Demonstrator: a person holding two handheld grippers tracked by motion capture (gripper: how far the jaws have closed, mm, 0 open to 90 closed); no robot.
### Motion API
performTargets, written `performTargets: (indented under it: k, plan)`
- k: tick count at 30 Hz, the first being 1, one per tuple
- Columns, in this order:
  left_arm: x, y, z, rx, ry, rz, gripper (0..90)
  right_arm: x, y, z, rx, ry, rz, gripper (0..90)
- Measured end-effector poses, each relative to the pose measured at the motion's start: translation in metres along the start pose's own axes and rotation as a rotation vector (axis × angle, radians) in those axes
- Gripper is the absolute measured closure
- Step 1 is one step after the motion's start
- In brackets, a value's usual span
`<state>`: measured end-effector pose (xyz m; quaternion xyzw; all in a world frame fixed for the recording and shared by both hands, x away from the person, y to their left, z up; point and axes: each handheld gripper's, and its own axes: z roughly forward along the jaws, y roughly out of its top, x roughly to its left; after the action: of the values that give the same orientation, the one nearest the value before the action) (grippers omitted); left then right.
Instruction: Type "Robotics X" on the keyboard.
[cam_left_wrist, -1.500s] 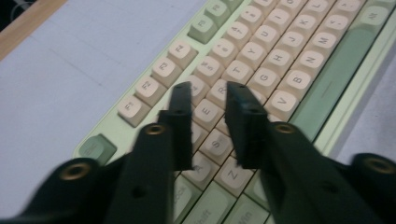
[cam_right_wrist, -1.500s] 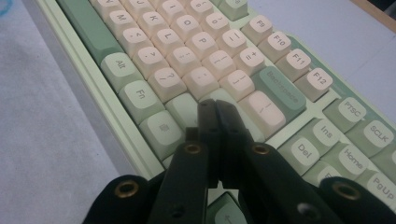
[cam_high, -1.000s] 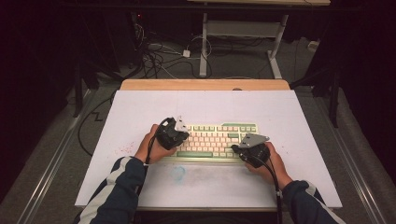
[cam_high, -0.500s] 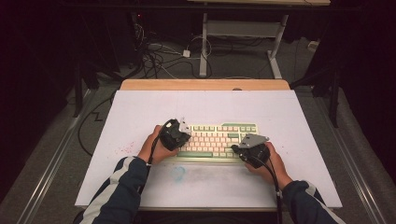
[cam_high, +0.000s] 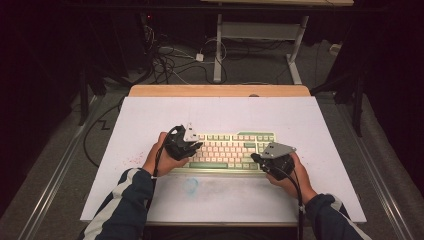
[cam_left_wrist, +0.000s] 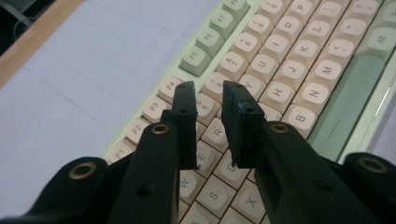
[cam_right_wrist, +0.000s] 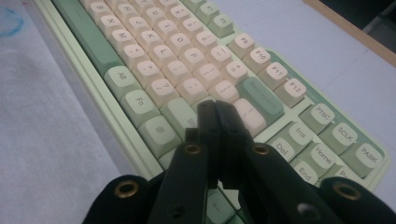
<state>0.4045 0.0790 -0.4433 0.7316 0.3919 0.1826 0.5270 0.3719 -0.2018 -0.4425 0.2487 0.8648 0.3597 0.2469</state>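
Note:
A pale green keyboard (cam_high: 230, 150) with cream and green keys lies on the white mat. My left gripper (cam_high: 196, 146) hovers over its left end. In the left gripper view the left gripper (cam_left_wrist: 208, 88) is open by a narrow gap, its jaws have just been opening, and nothing is between them; the tips point over the number and letter keys (cam_left_wrist: 289, 60). My right gripper (cam_high: 256, 158) is at the keyboard's right end. In the right gripper view the right gripper (cam_right_wrist: 215, 106) is shut, tips together just above the keys (cam_right_wrist: 154, 51) near the shift and enter keys.
The white mat (cam_high: 150, 120) covers the table, with a wooden edge (cam_high: 220, 90) at the far side. A blue smear (cam_high: 190, 186) marks the mat in front of the keyboard. Cables (cam_high: 170, 60) and a desk frame (cam_high: 260, 35) lie on the floor beyond.
Both hands have kept their places at the keyboard's ends. The left gripper's jaws look slightly further apart than before.

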Motion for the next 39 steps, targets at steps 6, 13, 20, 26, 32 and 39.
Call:
performTargets:
  k: [6, 13, 20, 26, 32, 39]
  plan:
    - [0.000, 0.000, -0.013, -0.062, 0.005, 0.009, 53.7, 0.000, 0.000, -0.005, -0.013, -0.002, -0.001, 90.0]
    - [-0.004, -0.007, -0.034, -0.125, 0.023, 0.045, 36.1, -0.001, 0.000, -0.008, -0.034, -0.021, 0.014, 90.0]
    - [-0.003, -0.023, -0.050, -0.158, 0.032, 0.052, 26.3, 0.000, 0.004, -0.007, -0.040, -0.019, 0.013, 90.0]
    - [0.003, -0.039, -0.059, -0.151, 0.064, 0.058, 22.4, 0.001, 0.009, -0.002, -0.035, -0.011, 0.009, 90.0]
    - [0.008, -0.053, -0.070, -0.157, 0.084, 0.060, 21.0, 0.000, 0.016, 0.008, -0.034, -0.010, 0.008, 90.0]
    - [0.015, -0.065, -0.084, -0.151, 0.109, 0.036, 21.0, 0.005, 0.031, 0.024, -0.027, 0.007, -0.010, 90.0]
